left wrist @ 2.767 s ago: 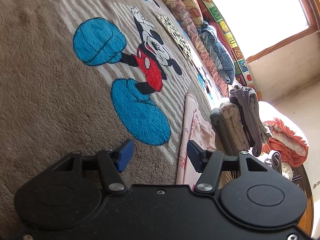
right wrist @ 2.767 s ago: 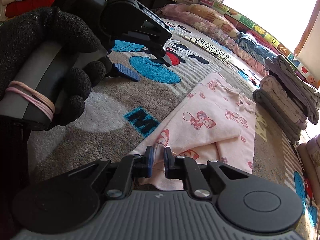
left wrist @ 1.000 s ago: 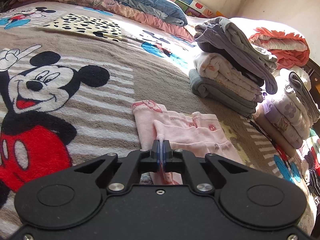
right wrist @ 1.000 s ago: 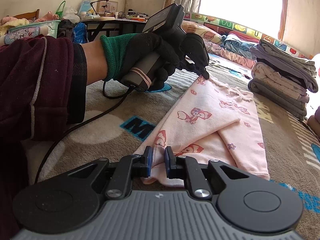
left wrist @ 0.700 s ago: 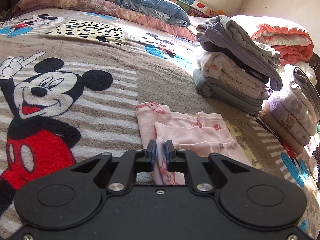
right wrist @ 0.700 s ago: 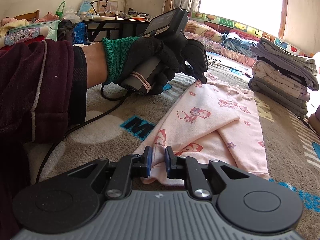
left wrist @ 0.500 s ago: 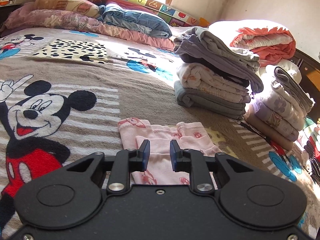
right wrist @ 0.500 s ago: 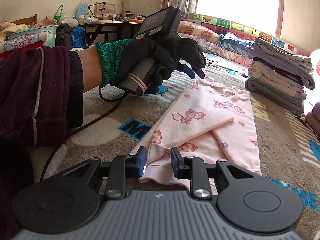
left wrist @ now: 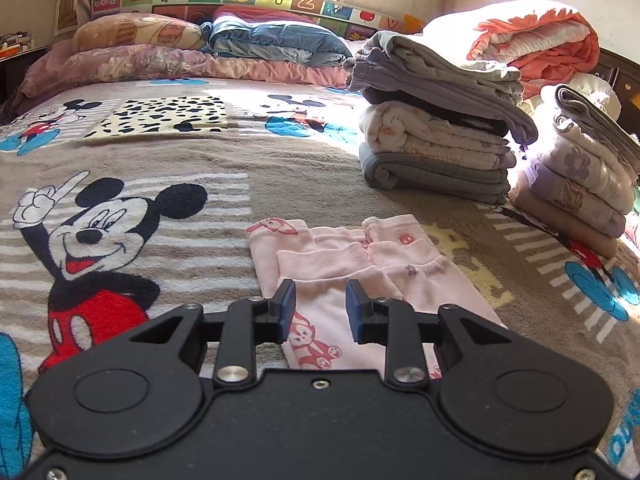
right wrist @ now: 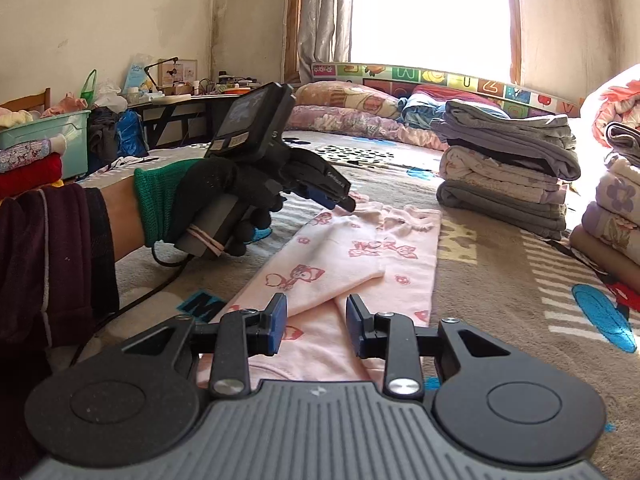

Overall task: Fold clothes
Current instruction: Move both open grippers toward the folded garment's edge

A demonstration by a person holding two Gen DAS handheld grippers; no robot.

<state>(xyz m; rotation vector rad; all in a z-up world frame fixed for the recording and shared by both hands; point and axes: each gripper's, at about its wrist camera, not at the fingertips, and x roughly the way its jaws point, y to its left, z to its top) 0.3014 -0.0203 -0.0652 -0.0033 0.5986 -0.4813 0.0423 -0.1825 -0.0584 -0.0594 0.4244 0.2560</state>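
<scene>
A pink garment with red cartoon prints (left wrist: 340, 276) lies folded lengthwise on the Mickey Mouse blanket (left wrist: 120, 184). It also shows in the right wrist view (right wrist: 348, 264). My left gripper (left wrist: 320, 312) is open and empty, just above the garment's far end with the cuffs. It appears in the right wrist view (right wrist: 336, 198), held by a gloved hand. My right gripper (right wrist: 316, 322) is open and empty over the garment's near end.
Two stacks of folded clothes (left wrist: 436, 136) (left wrist: 580, 184) stand on the right of the bed. Pillows and a blue quilt (left wrist: 272, 42) line the far edge under the window. A desk and green bin (right wrist: 52, 136) stand at the left.
Both grippers were shut on the pink garment's ends a second ago; both have opened, let it go and lifted slightly. The garment now lies flat.
</scene>
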